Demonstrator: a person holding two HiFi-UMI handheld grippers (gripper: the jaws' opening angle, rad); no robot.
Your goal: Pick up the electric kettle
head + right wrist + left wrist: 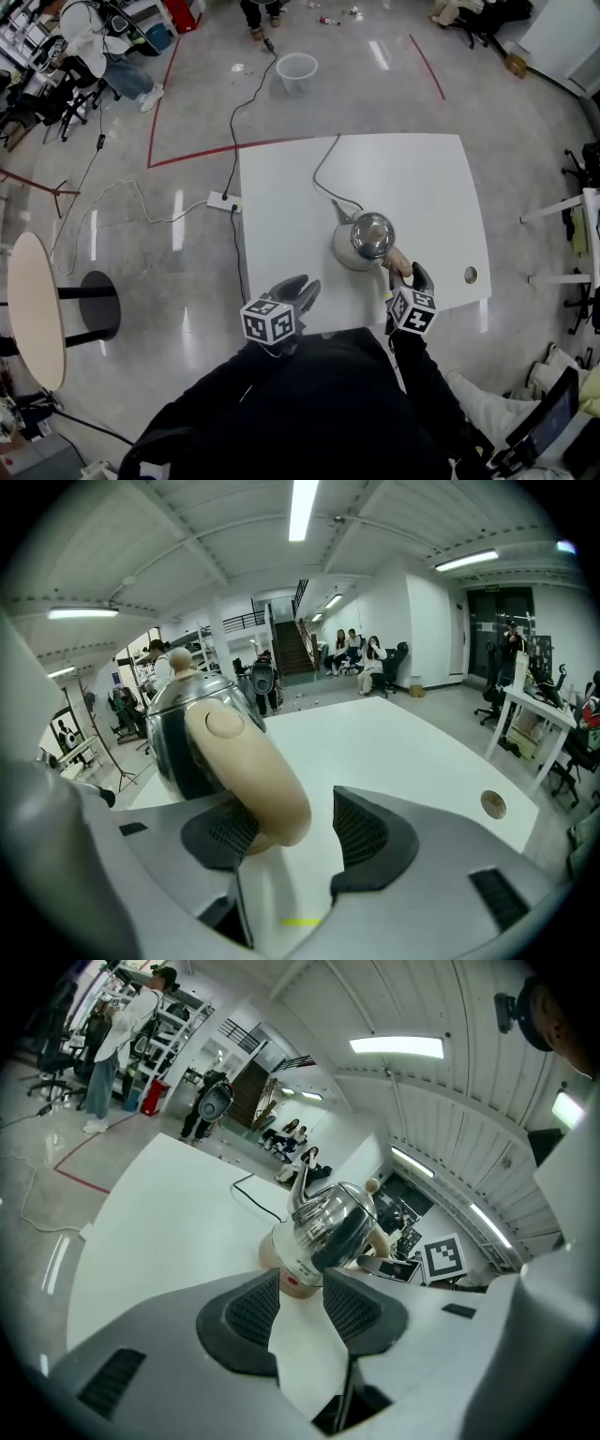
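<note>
Your electric kettle stands upright on the white table, a little nearer you than the table's middle. Its spout points toward 11 o'clock and its cord trails off toward 12. Your right gripper sits at 5 o'clock of the kettle with its jaws spread wide. The beige handle lies between them, close by the left pad with a clear gap to the right pad, so nothing is pinched. Your left gripper is at the table's near edge, at 8 o'clock of the kettle and apart from it. Its jaws are spread, with only bare tabletop between them. A round hole shows in the table at 4 o'clock of the kettle
</note>
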